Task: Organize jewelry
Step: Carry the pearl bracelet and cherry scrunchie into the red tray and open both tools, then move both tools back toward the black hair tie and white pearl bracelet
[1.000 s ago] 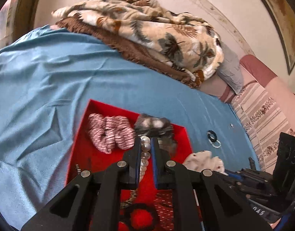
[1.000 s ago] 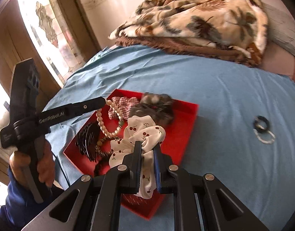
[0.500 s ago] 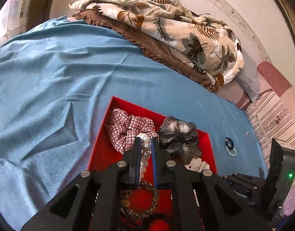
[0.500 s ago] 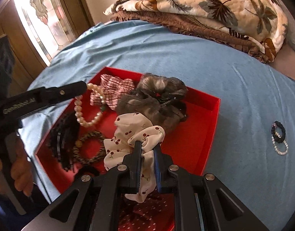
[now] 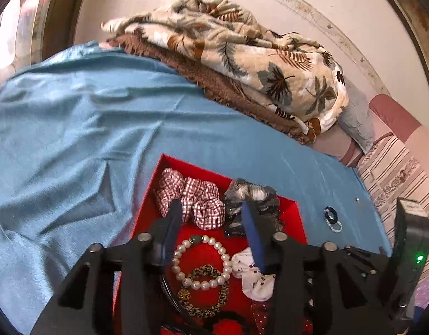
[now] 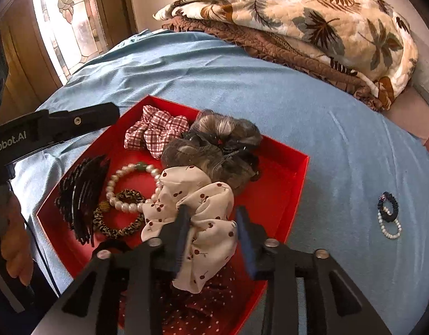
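A red tray (image 5: 147,195) (image 6: 295,184) lies on the blue bedsheet. In it are a pearl bracelet (image 5: 183,276) (image 6: 116,184), a white cherry-print scrunchie (image 6: 206,223) (image 5: 250,276), a plaid scrunchie (image 6: 153,131), a grey scrunchie (image 6: 220,145), a leopard hair tie (image 6: 116,229) and a black claw clip (image 6: 80,189). My left gripper (image 5: 211,209) is open above the pearl bracelet. My right gripper (image 6: 213,212) is open with the cherry scrunchie lying loose between its fingers. A dark bracelet and a small pearl bracelet (image 6: 389,215) (image 5: 333,219) lie on the sheet right of the tray.
A folded leaf-print quilt (image 6: 312,22) (image 5: 242,55) sits at the far side of the bed. A stained-glass door (image 6: 66,25) stands at the left. Striped pillows (image 5: 396,173) lie at the right. A dark red dotted scrunchie (image 6: 203,307) fills the tray's near corner.
Both grippers opened. The left one let the pearl bracelet drop into the tray; the right one released the cherry scrunchie onto the tray.
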### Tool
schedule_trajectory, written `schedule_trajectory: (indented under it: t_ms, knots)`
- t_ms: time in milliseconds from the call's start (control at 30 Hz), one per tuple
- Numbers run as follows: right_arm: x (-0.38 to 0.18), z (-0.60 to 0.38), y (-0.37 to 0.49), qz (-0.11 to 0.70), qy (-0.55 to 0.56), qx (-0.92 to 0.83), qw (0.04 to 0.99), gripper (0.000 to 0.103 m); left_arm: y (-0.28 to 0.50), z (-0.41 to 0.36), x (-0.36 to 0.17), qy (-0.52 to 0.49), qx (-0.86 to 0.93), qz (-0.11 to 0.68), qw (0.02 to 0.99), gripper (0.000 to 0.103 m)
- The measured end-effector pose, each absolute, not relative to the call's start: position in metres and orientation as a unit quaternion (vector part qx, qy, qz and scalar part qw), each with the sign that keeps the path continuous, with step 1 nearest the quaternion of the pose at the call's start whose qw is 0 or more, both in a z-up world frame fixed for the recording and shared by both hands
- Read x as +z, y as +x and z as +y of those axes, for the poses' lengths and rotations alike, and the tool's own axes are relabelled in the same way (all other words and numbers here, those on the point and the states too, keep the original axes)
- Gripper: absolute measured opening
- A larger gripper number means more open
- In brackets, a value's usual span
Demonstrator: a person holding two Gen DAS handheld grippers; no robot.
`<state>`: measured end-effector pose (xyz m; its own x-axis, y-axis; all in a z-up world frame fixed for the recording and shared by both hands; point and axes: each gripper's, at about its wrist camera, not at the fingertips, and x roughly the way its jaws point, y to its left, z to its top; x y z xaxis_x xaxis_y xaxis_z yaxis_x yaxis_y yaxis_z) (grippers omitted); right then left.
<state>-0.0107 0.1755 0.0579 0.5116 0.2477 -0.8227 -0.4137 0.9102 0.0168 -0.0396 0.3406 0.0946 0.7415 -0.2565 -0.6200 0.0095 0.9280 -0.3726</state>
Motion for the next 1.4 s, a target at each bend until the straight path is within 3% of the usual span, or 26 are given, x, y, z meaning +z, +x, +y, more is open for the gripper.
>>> schedule_trajectory:
  t_ms: [167,567,967,1400]
  knots:
    - [0.068,0.170,-0.020,0.446,-0.082,0.193,0.870,0.055,-0.045,0.331,0.097,-0.143,-0.057,0.346,0.925,0.052]
    - [0.085,0.124,-0.035,0.435,-0.048,0.166,0.884,0.064,-0.048,0.332,0.094,-0.139,-0.020,0.354,0.925,0.060]
    - [0.071,0.021,-0.026,0.462,0.033,0.072,0.883,0.065,-0.049,0.315,0.092,-0.107,-0.011,0.356,0.928,0.061]
    - [0.048,-0.048,-0.015,0.472,0.048,0.007,0.880,0.065,-0.045,0.294,0.084,-0.064,-0.007,0.369,0.927,0.062]
